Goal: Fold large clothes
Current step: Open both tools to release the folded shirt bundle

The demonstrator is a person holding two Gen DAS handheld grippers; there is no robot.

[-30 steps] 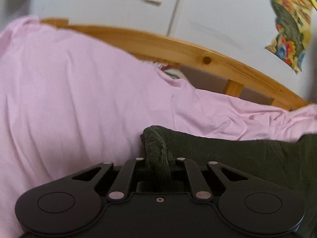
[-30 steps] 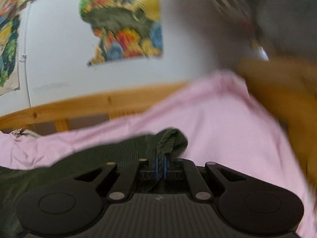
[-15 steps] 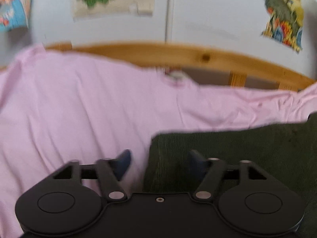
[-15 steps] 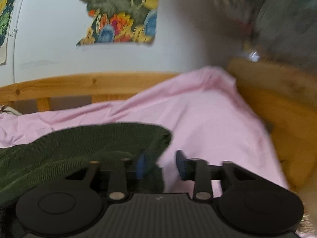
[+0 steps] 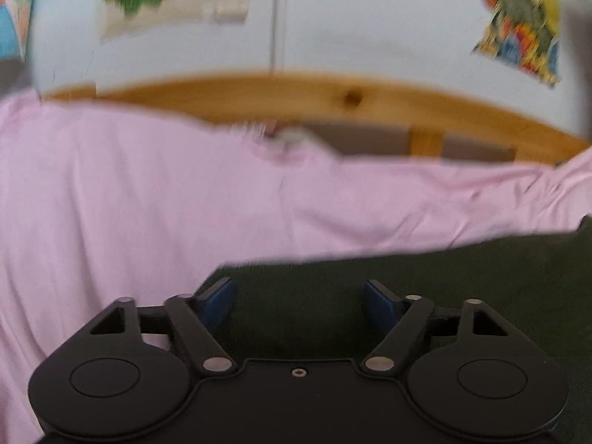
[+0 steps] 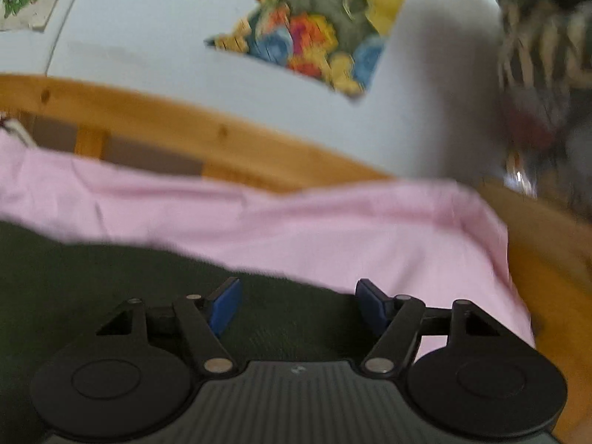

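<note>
— Covering the bed, what is being seen?
— A pink sheet [image 5: 148, 203] is being bounded by a wooden rail [image 5: 333, 100] under a postered white wall [image 6: 148, 37].
— And the dark green garment [image 5: 462, 277]?
— It is being left flat beneath the left gripper [image 5: 299, 301] and right gripper [image 6: 296, 303], jaws just spread wide, gripping nothing.

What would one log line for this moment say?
left hand-held gripper: open, just released | right hand-held gripper: open, just released | dark green ribbed garment: lying on pink sheet

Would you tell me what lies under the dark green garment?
The dark green garment rests on a pink sheet, which shows past its far edge. Whatever lies beneath its middle is covered.
</note>
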